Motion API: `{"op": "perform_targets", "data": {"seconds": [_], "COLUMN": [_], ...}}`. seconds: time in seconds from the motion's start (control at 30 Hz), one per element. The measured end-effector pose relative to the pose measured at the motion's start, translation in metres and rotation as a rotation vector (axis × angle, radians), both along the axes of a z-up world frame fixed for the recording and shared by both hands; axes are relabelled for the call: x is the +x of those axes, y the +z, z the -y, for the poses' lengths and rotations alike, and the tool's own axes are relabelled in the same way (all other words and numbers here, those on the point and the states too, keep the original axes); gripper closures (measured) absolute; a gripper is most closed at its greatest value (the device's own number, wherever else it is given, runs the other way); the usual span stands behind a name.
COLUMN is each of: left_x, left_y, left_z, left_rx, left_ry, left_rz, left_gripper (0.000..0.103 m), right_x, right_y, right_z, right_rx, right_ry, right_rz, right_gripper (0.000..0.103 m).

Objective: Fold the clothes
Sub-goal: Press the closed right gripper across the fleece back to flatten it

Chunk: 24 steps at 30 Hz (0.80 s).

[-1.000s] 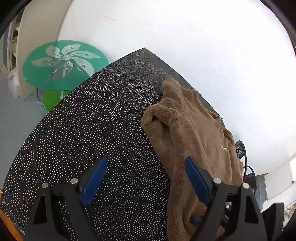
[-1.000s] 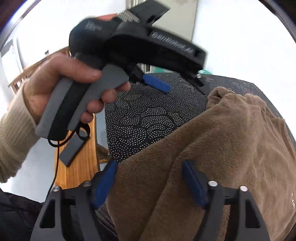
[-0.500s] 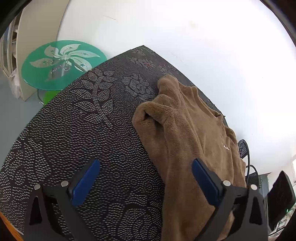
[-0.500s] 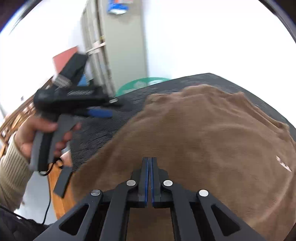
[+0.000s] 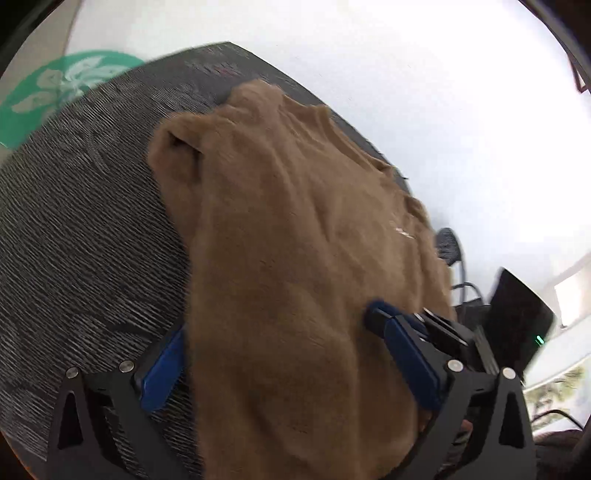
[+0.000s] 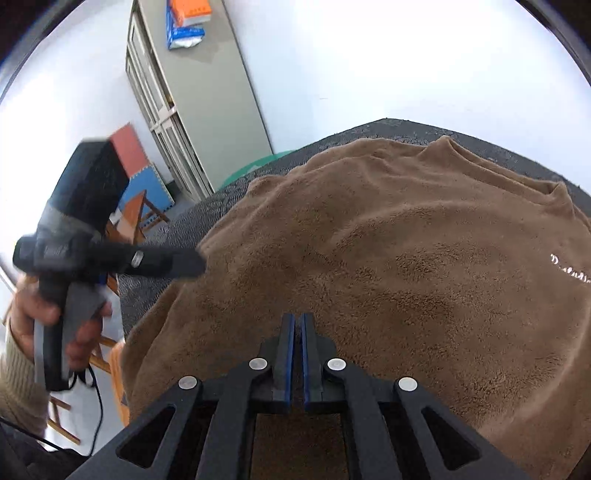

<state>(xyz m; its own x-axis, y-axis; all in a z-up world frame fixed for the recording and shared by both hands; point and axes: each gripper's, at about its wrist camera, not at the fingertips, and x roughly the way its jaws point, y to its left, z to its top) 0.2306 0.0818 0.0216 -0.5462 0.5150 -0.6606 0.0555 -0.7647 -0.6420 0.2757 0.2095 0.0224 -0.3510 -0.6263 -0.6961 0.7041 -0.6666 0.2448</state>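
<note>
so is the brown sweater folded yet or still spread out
Mostly spread. The brown sweater lies open across the dark patterned table, chest lettering facing up; only one sleeve end at its far edge looks bunched.

1. We find the sweater (image 6: 388, 266) spread on the table (image 5: 81, 236), reaching its near edge.
2. Beyond the table's far-left corner stands a round side table (image 5: 44, 99).
3. Left of the table, against the wall, stands a cabinet (image 6: 199, 110) with boxes (image 6: 186, 22) on top.
4. A chair (image 5: 448, 245) sits off the table's right end.
</note>
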Motion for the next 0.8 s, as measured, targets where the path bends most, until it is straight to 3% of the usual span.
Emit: {"op": "perform_targets", "data": {"seconds": [0.03, 0.1, 0.27, 0.43, 0.6, 0.73, 0.8], "left_x": [0.003, 0.007, 0.012, 0.019, 0.036, 0.035, 0.035], "left_y": [0.0, 0.002, 0.011, 0.025, 0.047, 0.05, 0.049], "left_z": [-0.005, -0.015, -0.049, -0.07, -0.081, -0.1, -0.107], "left_rx": [0.02, 0.04, -0.035, -0.159, -0.236, -0.211, -0.191], "left_ry": [-0.006, -0.015, -0.045, -0.044, -0.082, -0.183, -0.233], "left_rz": [-0.005, -0.026, -0.094, -0.165, -0.311, -0.368, -0.38], "left_gripper": [0.001, 0.001, 0.001, 0.001, 0.001, 0.001, 0.001], "right_x": [-0.003, -0.008, -0.024, -0.035, -0.049, -0.068, -0.076], "right_y": [0.001, 0.005, 0.018, 0.032, 0.049, 0.052, 0.052], "right_z": [-0.004, -0.018, -0.048, -0.06, -0.033, 0.002, 0.02], "right_rx": [-0.022, -0.081, -0.131, -0.171, -0.148, -0.102, -0.051], "right_ry": [-0.016, -0.067, -0.199, -0.231, -0.093, 0.07, 0.13], "right_rz": [0.017, 0.04, 0.052, 0.085, 0.152, 0.285, 0.296], "right_gripper": [0.051, 0.01, 0.01, 0.01, 0.01, 0.01, 0.01]}}
